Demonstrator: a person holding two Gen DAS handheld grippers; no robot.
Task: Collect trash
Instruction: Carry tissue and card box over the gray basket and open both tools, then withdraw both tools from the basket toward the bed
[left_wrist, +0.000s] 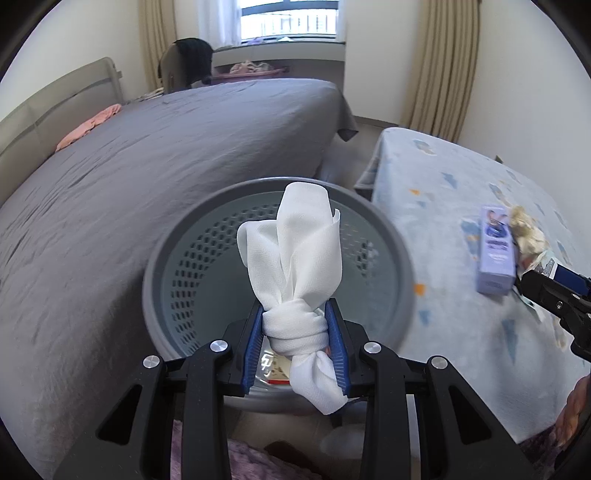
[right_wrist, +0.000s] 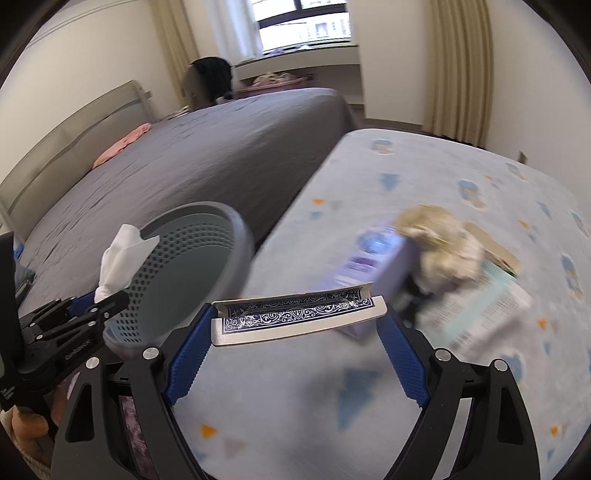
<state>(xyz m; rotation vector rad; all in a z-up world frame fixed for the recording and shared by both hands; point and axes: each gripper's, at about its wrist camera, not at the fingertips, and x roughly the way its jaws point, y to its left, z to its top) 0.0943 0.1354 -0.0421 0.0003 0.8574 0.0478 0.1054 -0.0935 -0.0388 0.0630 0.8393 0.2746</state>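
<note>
In the left wrist view my left gripper (left_wrist: 295, 314) is shut on a knotted white cloth (left_wrist: 299, 254), held upright over the mouth of a grey perforated bin (left_wrist: 173, 266). In the right wrist view my right gripper (right_wrist: 297, 314) is shut on a playing card (right_wrist: 295, 315) with a dark blue patterned back. The card spans the wide jaws edge to edge and bows a little. It hangs above the light blue tablecloth (right_wrist: 332, 406). The bin (right_wrist: 207, 258) is to its left, with the left gripper (right_wrist: 107, 295) and cloth (right_wrist: 122, 254) at the bin's near rim.
On the tablecloth lie a purple box (left_wrist: 495, 251), a crumpled beige paper wad (right_wrist: 439, 247) and a printed leaflet (right_wrist: 480, 310). A grey bed (left_wrist: 166, 166) runs behind the bin. My right gripper (left_wrist: 532, 284) shows at the right edge of the left wrist view.
</note>
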